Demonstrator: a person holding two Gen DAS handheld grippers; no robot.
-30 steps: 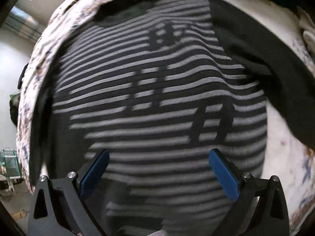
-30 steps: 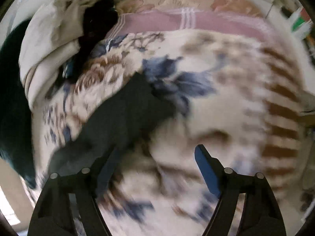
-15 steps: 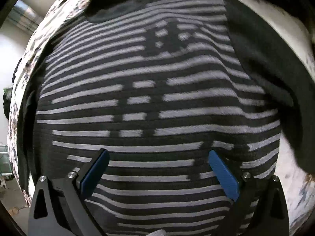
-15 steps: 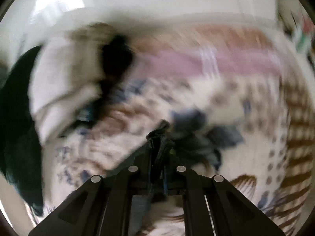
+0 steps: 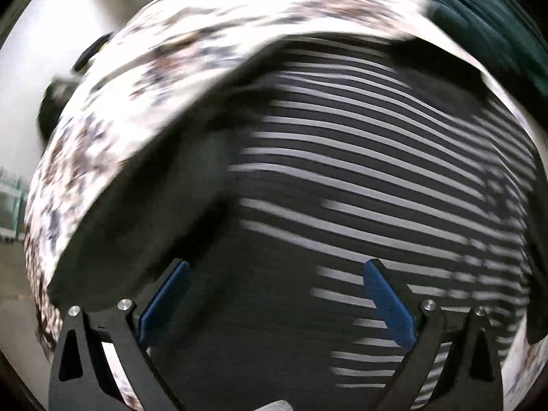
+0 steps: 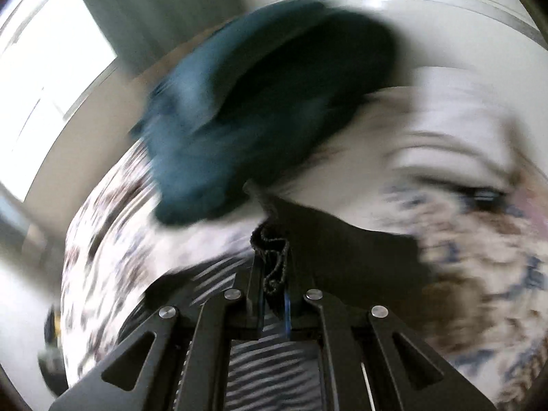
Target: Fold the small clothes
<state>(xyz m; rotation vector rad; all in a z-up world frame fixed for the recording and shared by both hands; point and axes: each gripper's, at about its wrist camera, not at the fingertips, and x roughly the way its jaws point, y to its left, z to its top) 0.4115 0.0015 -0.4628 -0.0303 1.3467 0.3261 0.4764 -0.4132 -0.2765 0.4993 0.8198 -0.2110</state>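
Left wrist view: your left gripper (image 5: 275, 303) hangs with jaws spread wide, nothing between them, over the striped sweater (image 5: 394, 185) lying on the floral bedspread (image 5: 144, 78). Right wrist view: your right gripper (image 6: 274, 274) is pinched tight on the sweater's dark sleeve (image 6: 342, 250), lifting it; a teal garment (image 6: 246, 109) lies beyond.

A black-and-white striped top (image 5: 359, 178) lies on a white, brown-and-blue floral sheet (image 5: 144, 78) near a teal cloth (image 6: 239, 109).
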